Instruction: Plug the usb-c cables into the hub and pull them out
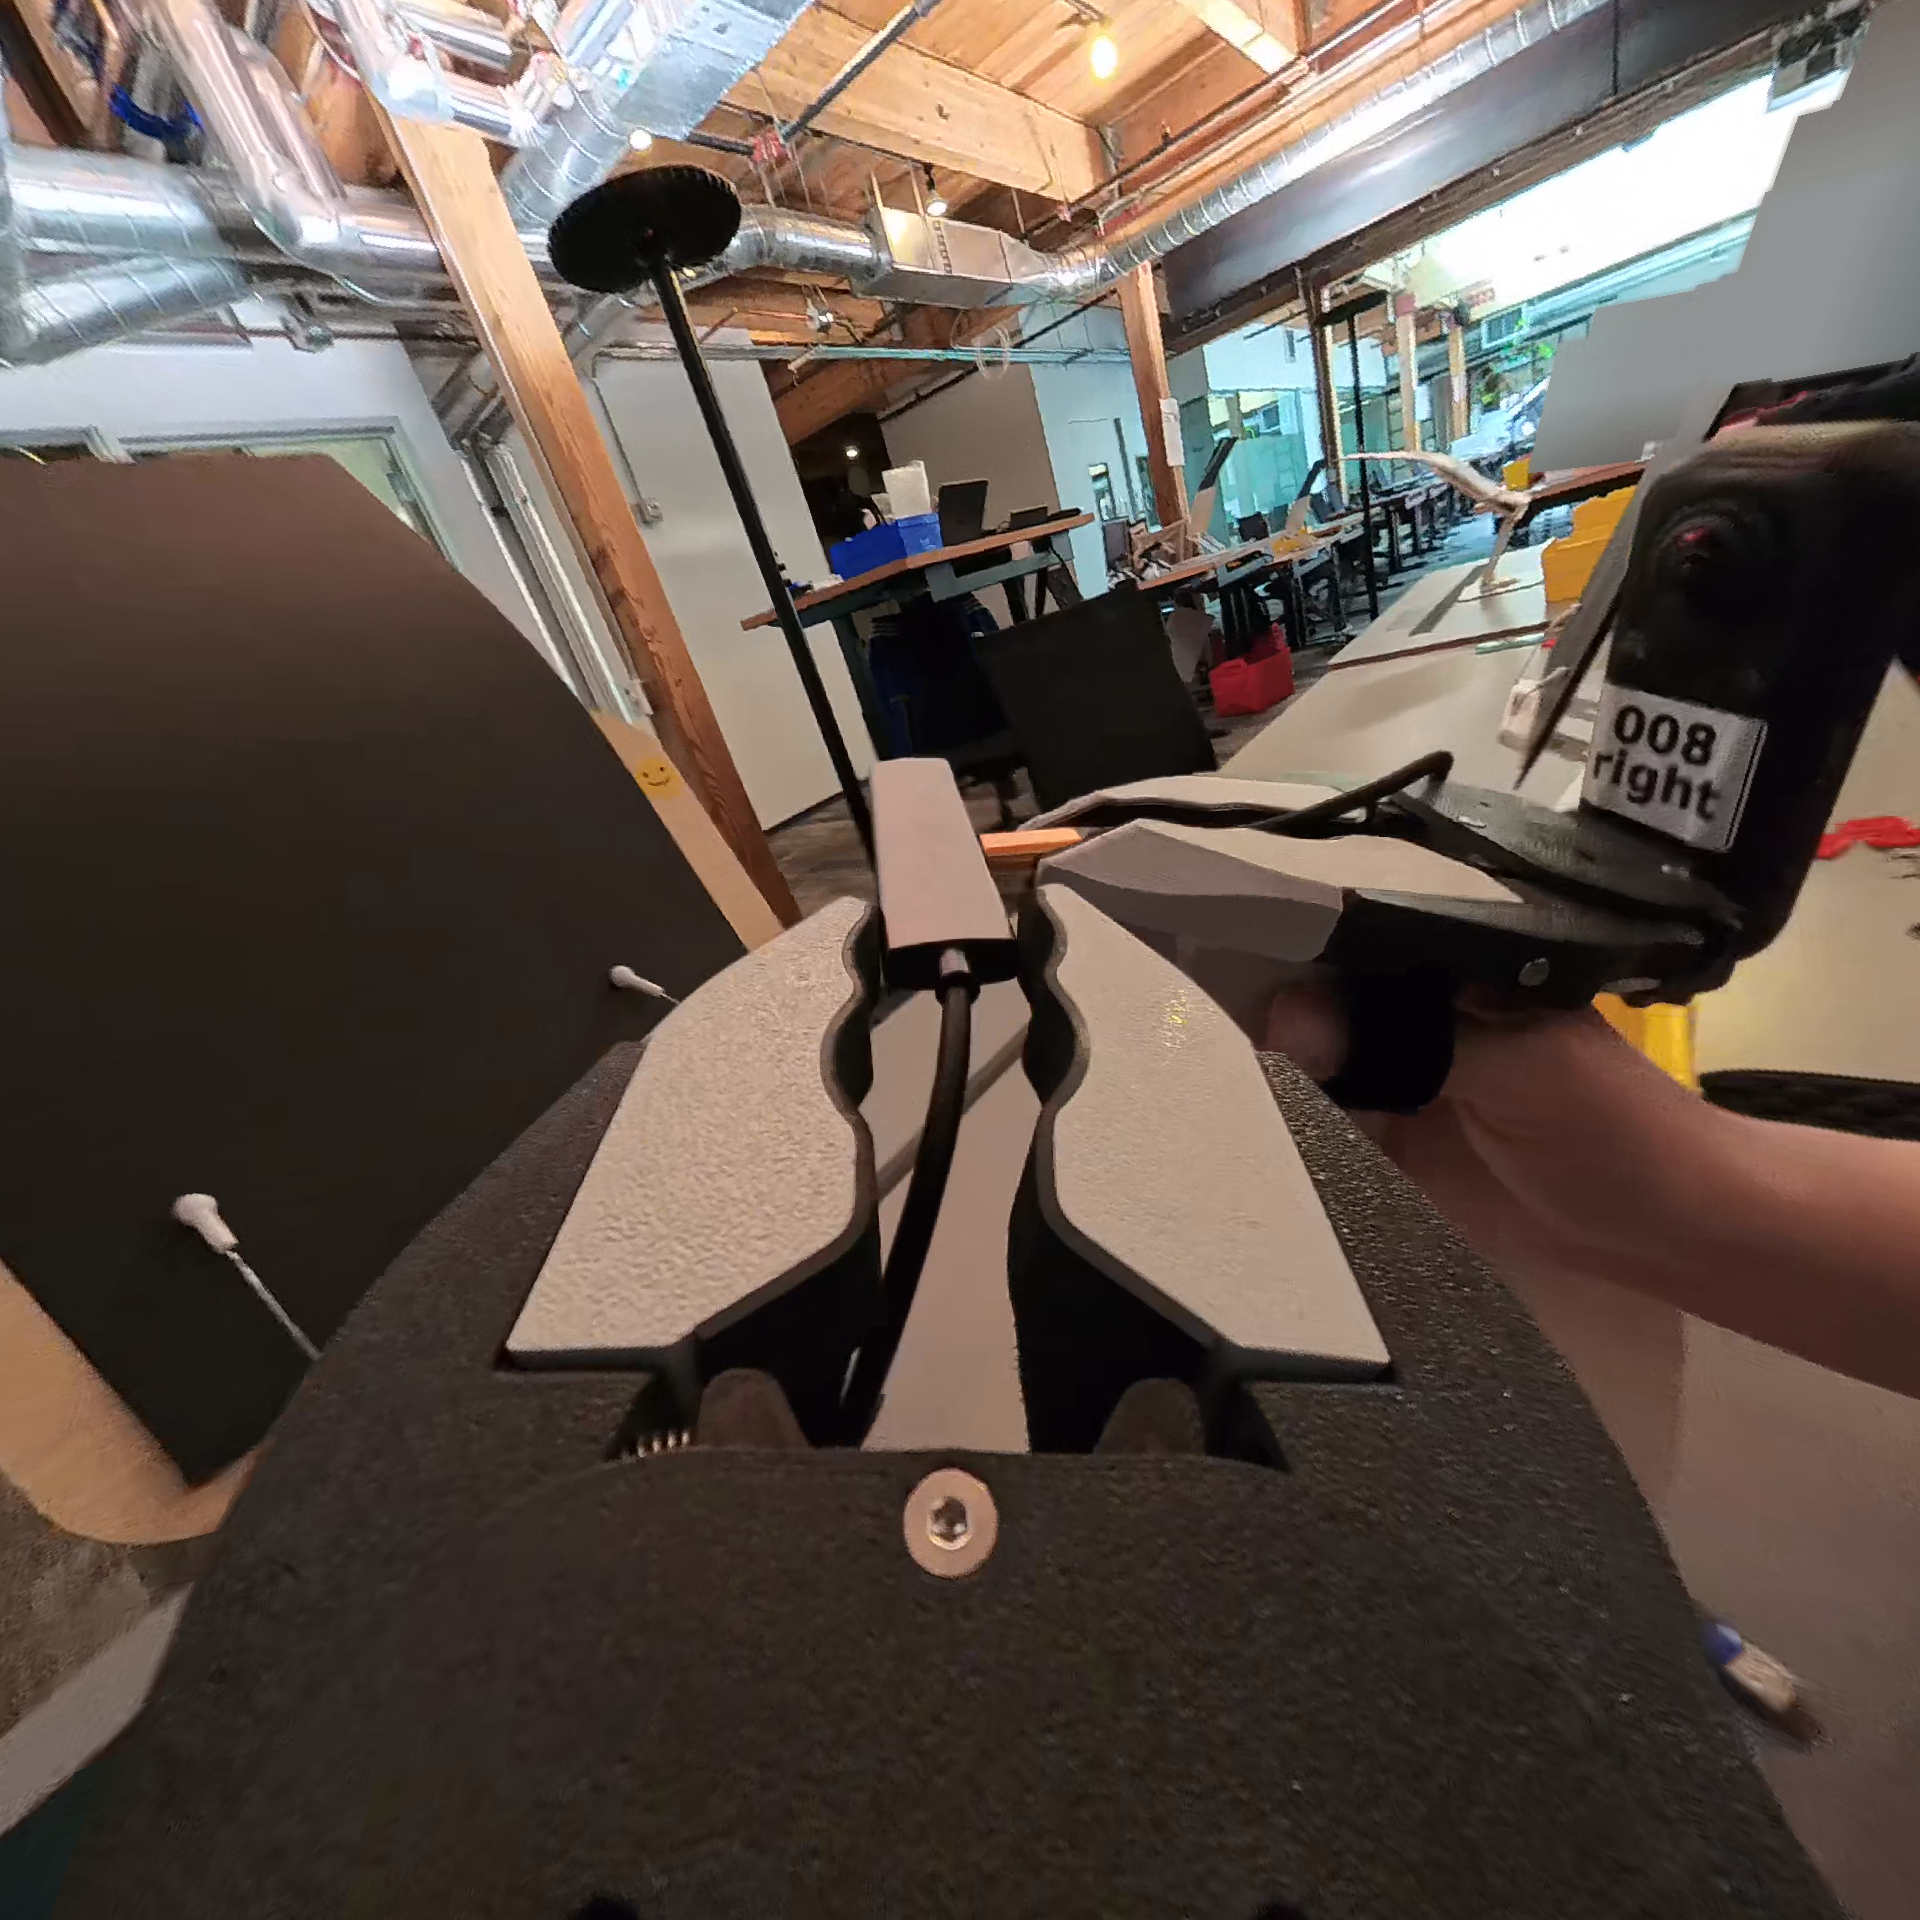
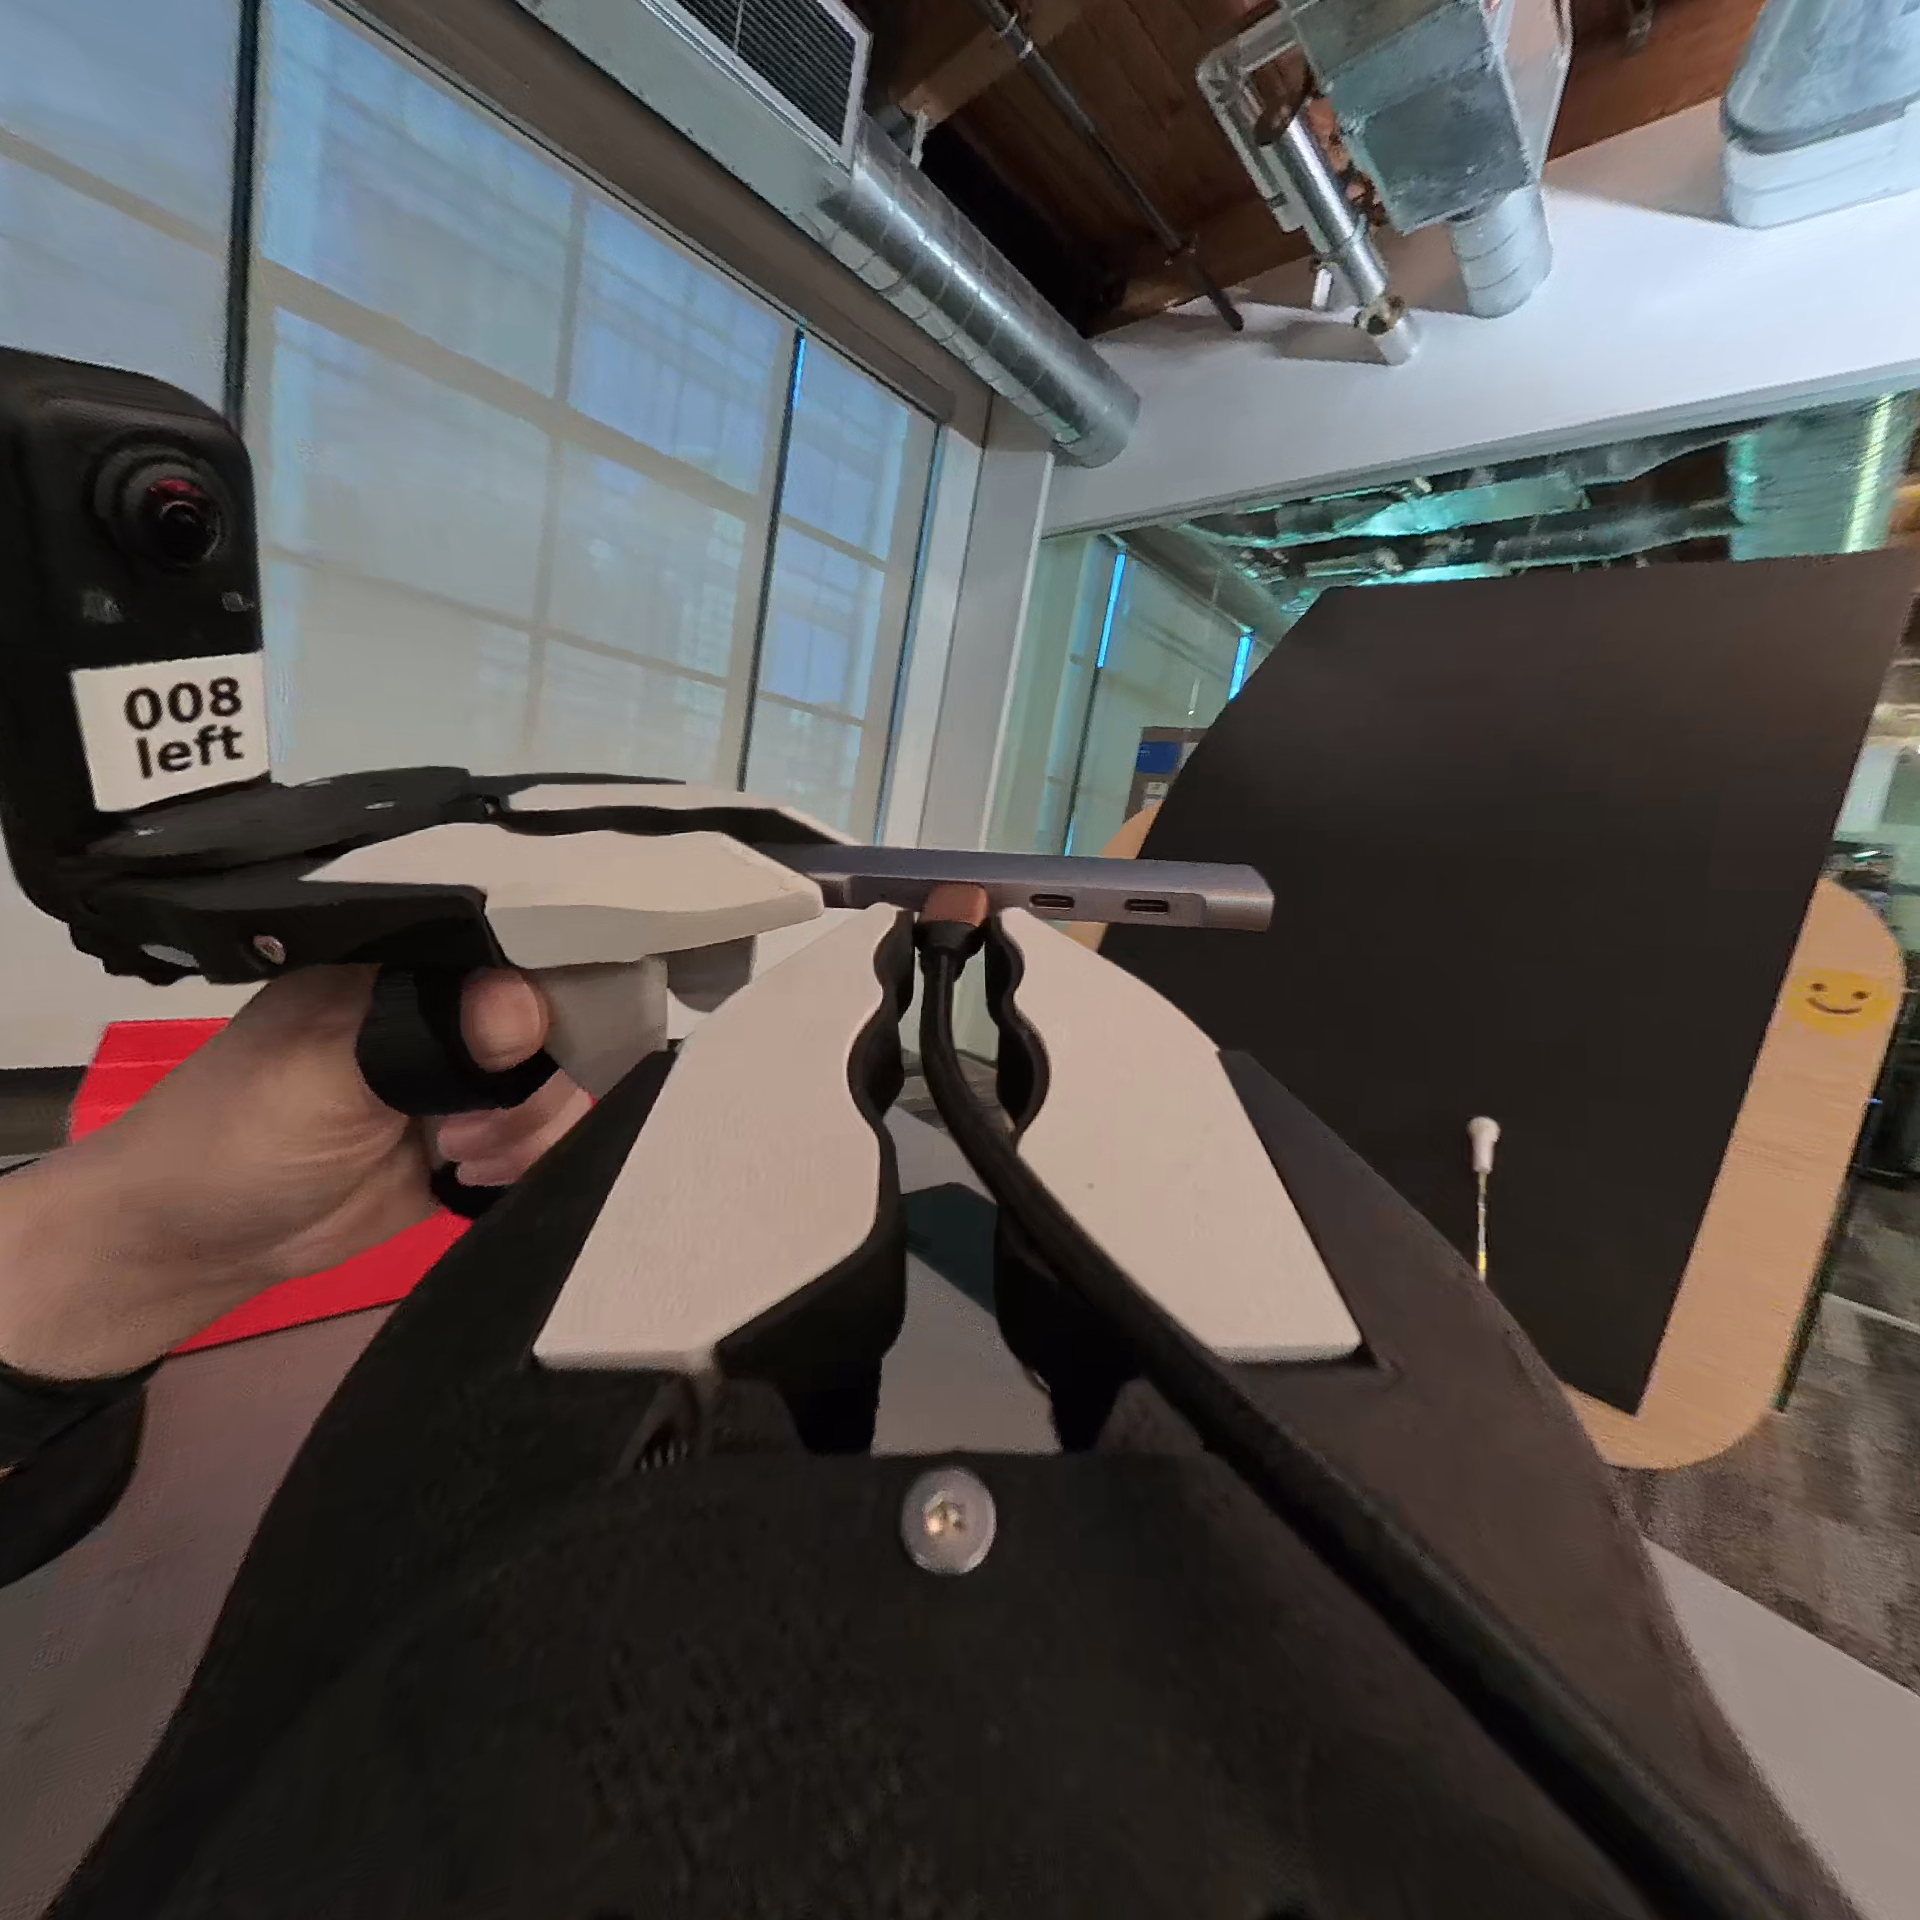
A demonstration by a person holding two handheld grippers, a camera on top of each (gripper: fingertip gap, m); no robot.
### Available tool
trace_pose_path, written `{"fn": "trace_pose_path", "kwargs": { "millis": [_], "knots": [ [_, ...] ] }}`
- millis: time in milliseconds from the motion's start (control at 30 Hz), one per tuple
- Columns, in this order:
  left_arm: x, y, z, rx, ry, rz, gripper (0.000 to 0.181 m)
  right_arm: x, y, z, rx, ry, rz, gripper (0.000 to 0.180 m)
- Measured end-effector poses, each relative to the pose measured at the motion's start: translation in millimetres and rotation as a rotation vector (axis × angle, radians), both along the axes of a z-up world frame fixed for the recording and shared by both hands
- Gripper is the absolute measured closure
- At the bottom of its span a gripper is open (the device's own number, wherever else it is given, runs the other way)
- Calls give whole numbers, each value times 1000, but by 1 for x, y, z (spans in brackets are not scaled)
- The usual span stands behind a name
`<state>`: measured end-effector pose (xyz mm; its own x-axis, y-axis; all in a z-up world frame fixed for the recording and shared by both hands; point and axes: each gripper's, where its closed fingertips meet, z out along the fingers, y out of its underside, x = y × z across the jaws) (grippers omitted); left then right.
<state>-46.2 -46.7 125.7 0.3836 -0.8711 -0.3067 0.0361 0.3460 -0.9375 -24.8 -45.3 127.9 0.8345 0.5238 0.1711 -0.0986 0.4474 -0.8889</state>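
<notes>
Left gripper (image 1: 945, 935) clamped around hub (image 1: 928, 862)

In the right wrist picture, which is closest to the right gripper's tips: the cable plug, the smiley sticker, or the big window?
1. Cable plug: between the right gripper tips.
2. Smiley sticker: right, on the wooden board.
3. Window: left, far behind.

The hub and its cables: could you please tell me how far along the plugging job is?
Done: the left claw holds the hub in the air by one end. In hand: the right claw grips a black cable whose orange-tipped plug sits at a side port; full seating cannot be confirmed. Left: two neighbouring ports are empty, and pulling out is not yet done.
</notes>
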Motion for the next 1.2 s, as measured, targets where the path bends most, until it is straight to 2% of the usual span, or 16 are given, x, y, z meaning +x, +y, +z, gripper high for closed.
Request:
{"fn": "trace_pose_path", "kwargs": {
  "millis": [167, 267, 400, 467, 533, 700, 867, 1000, 1033, 1100, 1200],
  "knots": [
    [-17, 17, 3, 28, -7, 101, 156, -16, 4, -12, -86, 1, 89, 161],
    [-36, 36, 3, -25, -39, 137, 156, -40, 14, -41, -236, -60, 155, 158],
    [-58, 50, 3, -102, -94, 112, 156, -64, 13, -72, -342, -116, 245, 158],
    [-62, 54, -5, -123, -59, 95, 156, -68, 11, -88, -364, -169, 253, 157],
    [-62, 56, -22, -166, -7, 72, 156, -64, 11, -103, -360, -203, 237, 158],
    [-65, 51, -82, -287, 105, 107, 156, -65, -20, -174, -569, -313, 383, 159],
    [-74, 41, -150, -348, 288, 175, 156, -58, -53, -221, -630, -568, 393, 164],
    [-83, 40, -183, -376, 415, 252, 156, -38, -46, -265, -610, -899, 264, 164],
    [-85, 41, -190, -380, 450, 274, 156, -35, -43, -272, -596, -955, 246, 162],
    [-88, 43, -203, -398, 489, 310, 156, -38, -40, -269, -568, -946, 266, 164],
    [-90, 44, -216, -449, 499, 344, 156, -42, -41, -273, -603, -965, 364, 161]
  ]
}}
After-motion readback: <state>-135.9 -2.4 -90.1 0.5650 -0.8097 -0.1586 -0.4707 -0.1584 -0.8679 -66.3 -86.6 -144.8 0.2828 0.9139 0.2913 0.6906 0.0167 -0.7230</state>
